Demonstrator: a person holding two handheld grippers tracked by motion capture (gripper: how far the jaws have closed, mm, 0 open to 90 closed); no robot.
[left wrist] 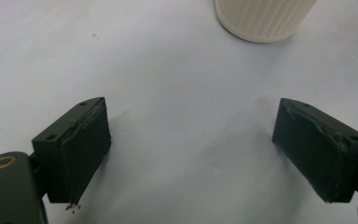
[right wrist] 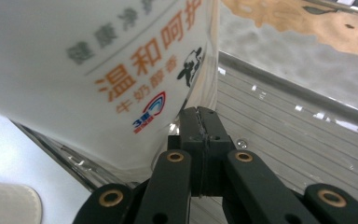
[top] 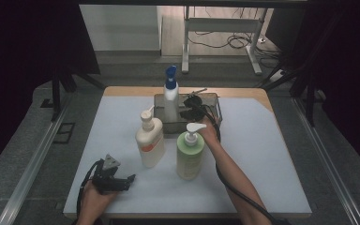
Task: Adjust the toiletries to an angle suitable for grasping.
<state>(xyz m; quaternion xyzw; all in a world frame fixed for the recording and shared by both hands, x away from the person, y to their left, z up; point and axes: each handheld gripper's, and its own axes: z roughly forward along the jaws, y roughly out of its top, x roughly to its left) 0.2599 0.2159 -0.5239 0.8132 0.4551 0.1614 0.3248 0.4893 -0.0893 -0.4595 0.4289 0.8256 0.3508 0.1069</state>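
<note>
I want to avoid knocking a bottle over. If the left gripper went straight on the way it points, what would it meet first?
Probably the cream bottle: its ribbed base stands ahead of the open left gripper, slightly off to one side, so it might only graze it.

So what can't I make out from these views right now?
- High view: the right claw is too small and dark to tell its jaws apart or judge contact with the blue-capped bottle.
- Right claw view: that bottle is cut off by the top and left edges; cap and base hidden.
- Left claw view: the cream bottle is cut off by the top edge.
- High view: the tray floor is hidden behind the bottles.
</note>
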